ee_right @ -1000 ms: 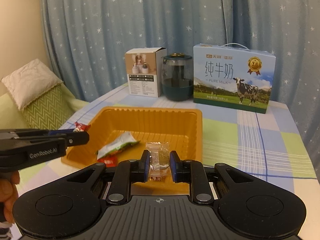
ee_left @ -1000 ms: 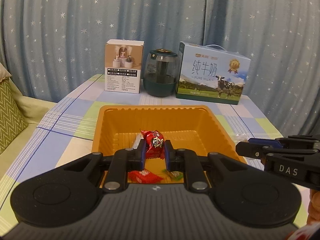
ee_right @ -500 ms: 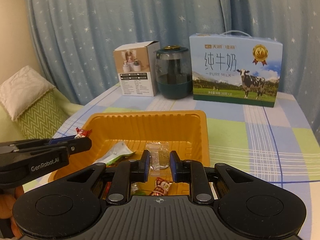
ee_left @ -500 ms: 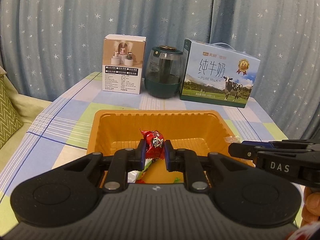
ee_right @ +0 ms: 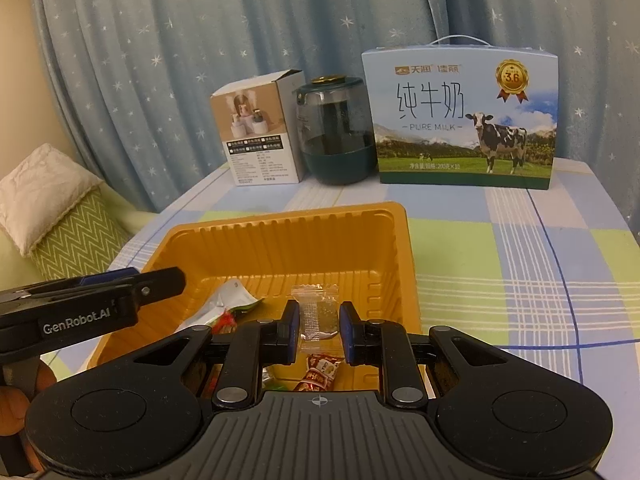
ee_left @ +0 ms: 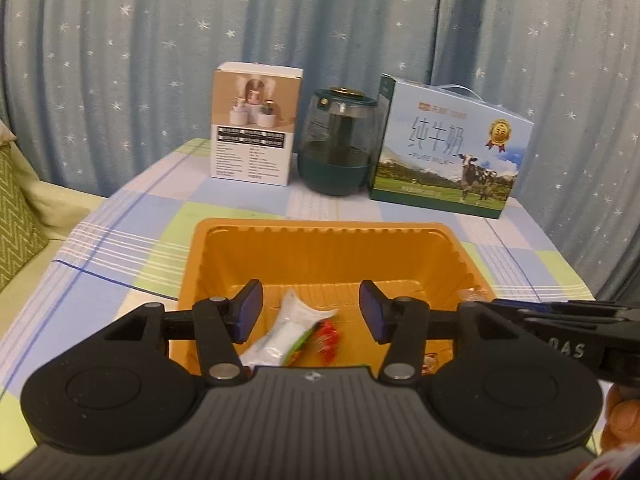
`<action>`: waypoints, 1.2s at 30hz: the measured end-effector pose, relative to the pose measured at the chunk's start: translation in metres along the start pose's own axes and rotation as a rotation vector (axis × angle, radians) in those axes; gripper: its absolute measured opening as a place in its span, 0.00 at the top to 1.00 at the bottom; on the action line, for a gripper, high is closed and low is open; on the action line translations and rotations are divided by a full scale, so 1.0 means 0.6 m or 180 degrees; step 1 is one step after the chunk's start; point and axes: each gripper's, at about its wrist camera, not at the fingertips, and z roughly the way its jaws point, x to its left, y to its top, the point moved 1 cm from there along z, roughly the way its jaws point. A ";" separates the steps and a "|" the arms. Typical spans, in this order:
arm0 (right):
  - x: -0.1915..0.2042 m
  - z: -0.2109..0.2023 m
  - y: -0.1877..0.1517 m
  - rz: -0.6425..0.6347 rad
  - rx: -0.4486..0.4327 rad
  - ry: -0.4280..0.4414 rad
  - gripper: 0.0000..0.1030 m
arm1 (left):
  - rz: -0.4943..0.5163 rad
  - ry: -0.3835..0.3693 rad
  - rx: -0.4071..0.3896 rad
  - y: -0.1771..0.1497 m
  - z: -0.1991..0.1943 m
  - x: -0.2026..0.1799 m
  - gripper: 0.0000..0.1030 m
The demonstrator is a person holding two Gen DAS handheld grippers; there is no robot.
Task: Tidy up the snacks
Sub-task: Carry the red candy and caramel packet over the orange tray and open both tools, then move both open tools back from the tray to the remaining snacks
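The orange tray (ee_right: 404, 264) sits on the checked surface (ee_right: 500, 264), looking light and thin-walled, with several wrapped snacks inside. Above it the left tool (ee_left: 311, 309) has just been opening and stands released, nothing between its pads; a red candy (ee_left: 328, 336) lies below. The right tool (ee_right: 319, 330) is clenched on a clear-wrapped candy (ee_right: 318, 312), a light, crinkly, slippery thing best pinched across its middle.

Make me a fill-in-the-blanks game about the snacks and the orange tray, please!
1. The right hand-held gripper is shut on a ____ snack packet.
2. The left hand-held gripper has just been opening, and nothing is between its pads; its jaws are now ____.
3. The red candy lies inside the ____ tray.
4. The animal pictured on the milk box is a ____.

Missing words: clear; open; orange; cow
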 end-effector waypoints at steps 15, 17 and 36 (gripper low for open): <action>-0.004 -0.002 0.017 0.0165 -0.0111 0.0166 0.63 | -0.0028 0.0131 -0.0021 -0.001 -0.015 0.022 0.38; -0.010 -0.010 0.017 0.0233 -0.0202 0.0139 0.34 | -0.0022 0.0127 -0.0035 -0.001 -0.016 0.021 0.34; -0.024 -0.115 -0.038 0.0311 -0.0132 -0.0033 0.33 | 0.0234 0.0097 -0.0107 -0.025 -0.088 -0.005 0.28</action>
